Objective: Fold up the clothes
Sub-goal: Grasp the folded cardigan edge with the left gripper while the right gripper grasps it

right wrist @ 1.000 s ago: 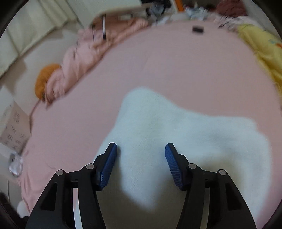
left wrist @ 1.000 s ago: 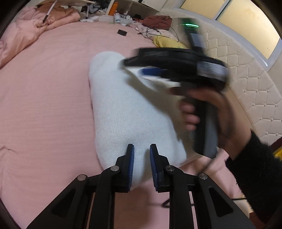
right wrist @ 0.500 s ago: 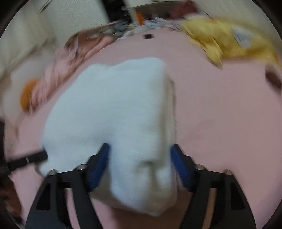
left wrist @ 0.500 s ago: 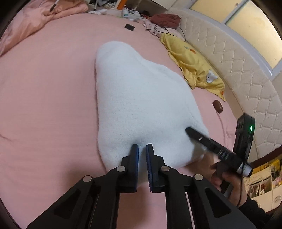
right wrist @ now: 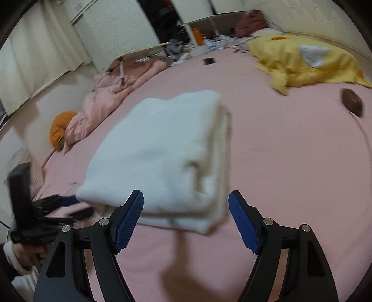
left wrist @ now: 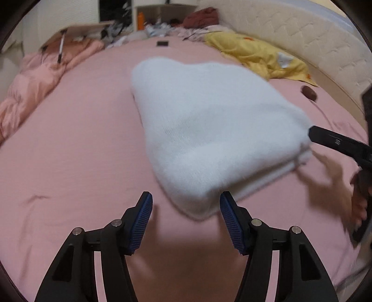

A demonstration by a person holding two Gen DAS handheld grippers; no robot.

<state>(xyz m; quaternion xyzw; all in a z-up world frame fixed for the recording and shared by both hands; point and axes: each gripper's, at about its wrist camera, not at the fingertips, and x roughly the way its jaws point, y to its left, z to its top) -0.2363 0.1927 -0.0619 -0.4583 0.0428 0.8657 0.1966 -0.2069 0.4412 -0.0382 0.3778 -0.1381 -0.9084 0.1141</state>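
Left jaws opening, folded white garment (left wrist: 209, 130) just beyond, yellow blanket (left wrist: 258, 53) behind

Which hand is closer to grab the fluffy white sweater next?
Probably the right. The right gripper is open, with the folded white sweater edge between its fingers. The left gripper is opening and sits just short of a corner.

One folded white garment (left wrist: 209, 139); one pink bed sheet (left wrist: 69, 162); one crumpled pink quilt (left wrist: 39, 79); one yellow blanket (right wrist: 307, 62); one dark brown oval object (right wrist: 352, 102); one small black flat item (right wrist: 209, 60); one orange cushion (right wrist: 61, 127); one orange bottle (left wrist: 140, 21); two two-finger grippers: left gripper (left wrist: 186, 220), right gripper (right wrist: 186, 220)
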